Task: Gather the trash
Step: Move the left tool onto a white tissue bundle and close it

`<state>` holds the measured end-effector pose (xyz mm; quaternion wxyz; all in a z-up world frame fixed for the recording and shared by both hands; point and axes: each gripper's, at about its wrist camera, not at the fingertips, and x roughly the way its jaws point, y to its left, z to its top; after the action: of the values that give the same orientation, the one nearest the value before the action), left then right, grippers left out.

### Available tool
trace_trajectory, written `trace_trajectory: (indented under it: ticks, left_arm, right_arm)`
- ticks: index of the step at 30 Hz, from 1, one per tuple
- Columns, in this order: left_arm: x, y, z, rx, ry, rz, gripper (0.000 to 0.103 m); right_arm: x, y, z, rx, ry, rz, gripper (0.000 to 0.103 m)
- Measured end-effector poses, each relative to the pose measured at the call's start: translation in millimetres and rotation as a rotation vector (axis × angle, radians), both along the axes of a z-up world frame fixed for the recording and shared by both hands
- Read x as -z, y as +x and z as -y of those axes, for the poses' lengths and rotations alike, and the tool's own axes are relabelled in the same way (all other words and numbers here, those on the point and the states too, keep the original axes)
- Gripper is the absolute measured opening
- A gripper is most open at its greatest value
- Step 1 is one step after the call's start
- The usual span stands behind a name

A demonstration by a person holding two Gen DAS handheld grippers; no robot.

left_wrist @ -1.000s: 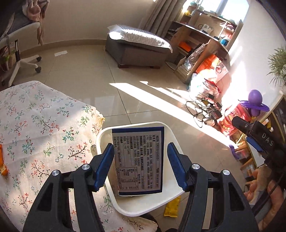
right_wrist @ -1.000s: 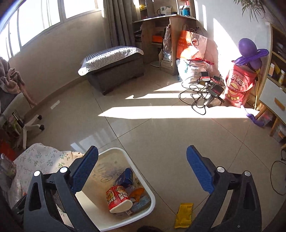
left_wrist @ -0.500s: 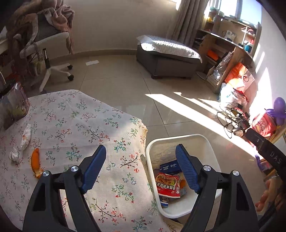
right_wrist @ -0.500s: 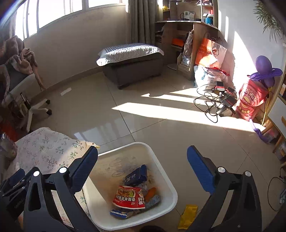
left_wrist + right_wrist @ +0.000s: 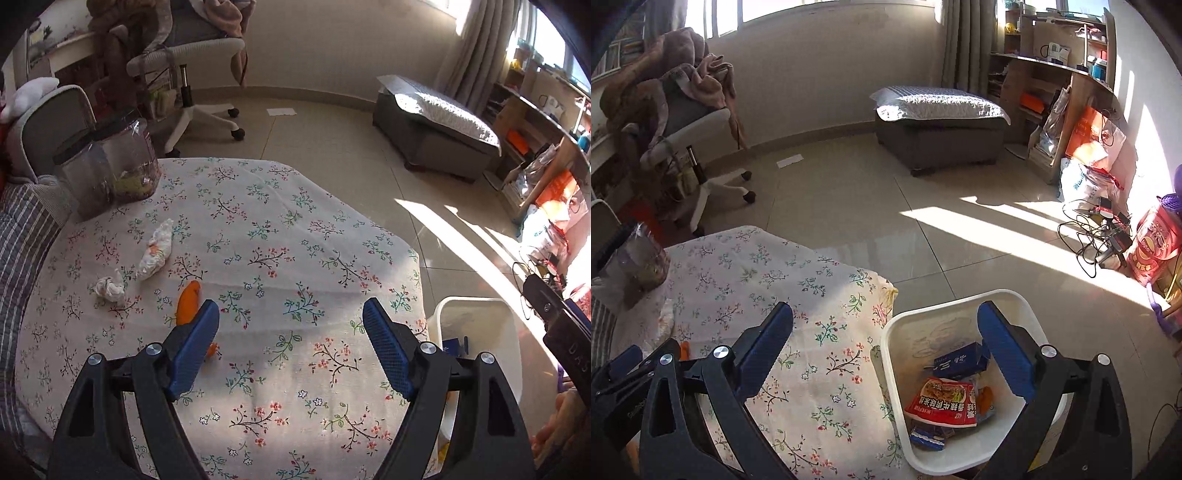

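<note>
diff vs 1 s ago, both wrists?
Blue packet, between the left gripper jaws a second ago, now lies in the white bin. Jaws have just been opening; nothing between them. Both views swung from bin toward floral table. Right gripper stays open, empty.

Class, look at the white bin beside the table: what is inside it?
In the bin lie a red snack packet, a dark blue box, an orange scrap and a blue wrapper. Whatever lies under the packet is covered, and the right gripper hides one corner.
</note>
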<state>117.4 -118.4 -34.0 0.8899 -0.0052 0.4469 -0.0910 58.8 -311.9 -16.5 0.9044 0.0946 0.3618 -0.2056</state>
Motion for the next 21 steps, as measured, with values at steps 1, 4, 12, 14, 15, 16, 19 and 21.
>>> trace_trajectory:
  ticks: [1,4,12,14,15,16,19,21]
  left_arm:
    - [2,3,-10,-0.019,0.005,-0.011,0.078]
    - [9,11,-40,-0.072,-0.003,-0.049,0.078]
    - [40,45,-121,-0.233,0.051,-0.123,0.078]
    - [51,57,-143,-0.291,0.037,-0.154,0.078]
    - [58,63,-155,-0.319,0.007,-0.176,0.078]
    - [65,68,-166,-0.348,-0.03,-0.198,0.078]
    - [83,77,-191,-0.441,-0.129,-0.244,0.074]
    - [92,83,-200,-0.485,-0.148,-0.251,0.072]
  right_arm:
    - [2,4,-8,-0.014,0.007,-0.003,0.096]
    - [7,16,-31,-0.05,0.024,-0.008,0.096]
    - [22,40,-82,-0.132,0.055,-0.048,0.096]
    - [25,43,-89,-0.147,0.058,-0.06,0.096]
    - [26,44,-91,-0.155,0.06,-0.066,0.096]
    - [28,46,-94,-0.162,0.061,-0.073,0.096]
    - [32,49,-95,-0.172,0.072,-0.09,0.096]
    - [32,50,-93,-0.173,0.086,-0.094,0.096]
